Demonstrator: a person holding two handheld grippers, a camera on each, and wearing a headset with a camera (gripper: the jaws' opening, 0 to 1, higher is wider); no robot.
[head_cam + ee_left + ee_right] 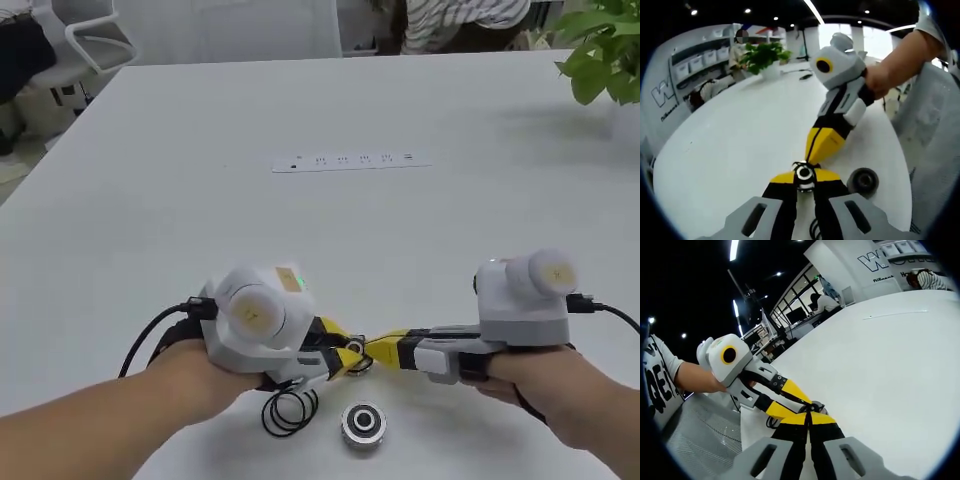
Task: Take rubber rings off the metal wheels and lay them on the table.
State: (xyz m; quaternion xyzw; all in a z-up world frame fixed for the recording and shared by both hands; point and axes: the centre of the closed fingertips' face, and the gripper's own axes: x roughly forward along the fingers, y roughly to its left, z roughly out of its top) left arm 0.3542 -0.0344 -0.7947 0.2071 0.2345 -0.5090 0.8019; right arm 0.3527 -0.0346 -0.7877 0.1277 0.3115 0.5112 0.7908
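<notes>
Left claw clamps a small round metal wheel wearing a black rubber ring. Right claw, jaws pinched together, meets its rim. The soft, stretchy ring should peel from its edge. Nearer, loose black rings and a second metal wheel lie on the white table.

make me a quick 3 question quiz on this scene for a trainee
1. True or false: the left tongs are shut on a small wheel.
2. Multiple choice: where do the black rings lie? A) on the table, near the left tongs B) beside the plant C) on the power strip
3. Short answer: in the head view, on which side of the rings does the loose wheel lie?
Key: 1 true; 2 A; 3 to their right.
</notes>
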